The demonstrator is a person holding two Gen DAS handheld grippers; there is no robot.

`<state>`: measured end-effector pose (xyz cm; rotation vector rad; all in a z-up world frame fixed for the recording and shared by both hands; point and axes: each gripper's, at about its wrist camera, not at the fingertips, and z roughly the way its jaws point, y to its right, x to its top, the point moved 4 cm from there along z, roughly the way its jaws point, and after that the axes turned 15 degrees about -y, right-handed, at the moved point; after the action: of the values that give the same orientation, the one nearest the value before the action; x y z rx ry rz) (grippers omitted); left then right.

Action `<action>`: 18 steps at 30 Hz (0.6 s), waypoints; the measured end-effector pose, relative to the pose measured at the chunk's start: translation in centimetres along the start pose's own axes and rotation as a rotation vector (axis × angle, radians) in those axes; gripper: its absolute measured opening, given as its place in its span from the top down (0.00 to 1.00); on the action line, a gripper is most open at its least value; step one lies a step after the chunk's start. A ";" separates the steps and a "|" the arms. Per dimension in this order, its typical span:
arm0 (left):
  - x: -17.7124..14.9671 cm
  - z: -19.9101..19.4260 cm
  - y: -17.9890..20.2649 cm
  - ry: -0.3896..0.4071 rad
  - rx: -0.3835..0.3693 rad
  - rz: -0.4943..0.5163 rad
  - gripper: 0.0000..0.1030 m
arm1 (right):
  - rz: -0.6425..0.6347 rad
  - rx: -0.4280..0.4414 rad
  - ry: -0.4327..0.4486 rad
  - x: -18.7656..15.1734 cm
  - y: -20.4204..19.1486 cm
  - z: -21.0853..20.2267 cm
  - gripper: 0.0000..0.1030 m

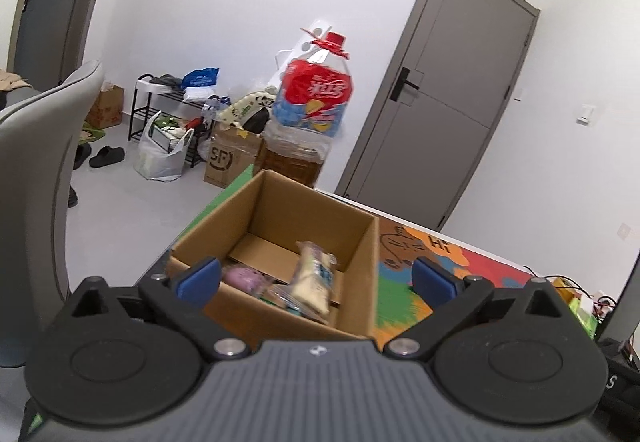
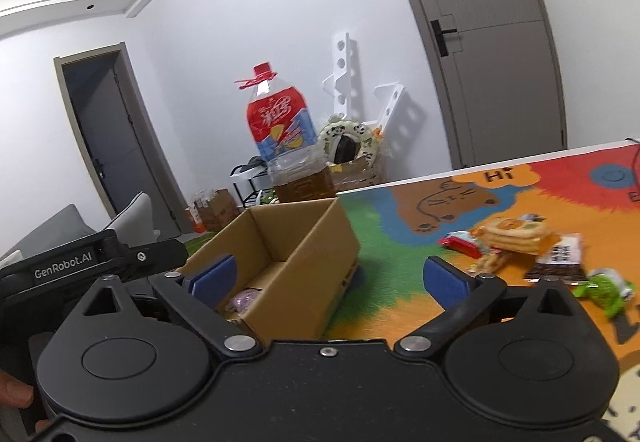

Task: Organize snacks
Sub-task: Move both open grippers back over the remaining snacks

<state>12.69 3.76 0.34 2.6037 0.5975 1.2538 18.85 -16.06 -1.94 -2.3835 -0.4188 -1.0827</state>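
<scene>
An open cardboard box (image 1: 360,274) stands on the colourful mat (image 1: 404,294). Inside lie a cream snack packet (image 1: 314,276), a purple packet (image 1: 244,278) and other wrappers. My left gripper (image 1: 316,278) hovers at the box's near edge, open wide and holding nothing. In the right wrist view the box (image 2: 304,282) sits left of centre with the purple packet (image 2: 244,300) showing inside. My right gripper (image 2: 328,278) is open and empty beside the box. Loose snacks lie to its right: a biscuit packet (image 2: 514,232), a red packet (image 2: 460,242), a dark packet (image 2: 560,262) and a green packet (image 2: 604,286).
A large oil bottle (image 1: 316,98) with a red cap stands just behind the box, also seen as the oil bottle (image 2: 280,130). The left gripper's body (image 2: 100,262) and a person's hand (image 2: 16,398) are at the left. A grey chair (image 1: 40,146), floor clutter and doors lie beyond the table.
</scene>
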 end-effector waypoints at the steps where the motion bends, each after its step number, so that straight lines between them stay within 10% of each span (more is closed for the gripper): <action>1: -0.2 -0.1 0.4 -0.001 -0.004 0.004 0.02 | 0.006 -0.003 0.003 -0.1 0.4 -0.5 0.01; 18: -3.4 -0.2 7.4 -0.054 -0.116 0.141 0.02 | 0.091 -0.086 0.060 -1.7 7.4 -5.5 0.00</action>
<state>12.64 -4.38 0.56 2.6120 0.3260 1.2145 17.78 -25.32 -2.33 -2.4120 -0.2448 -1.1491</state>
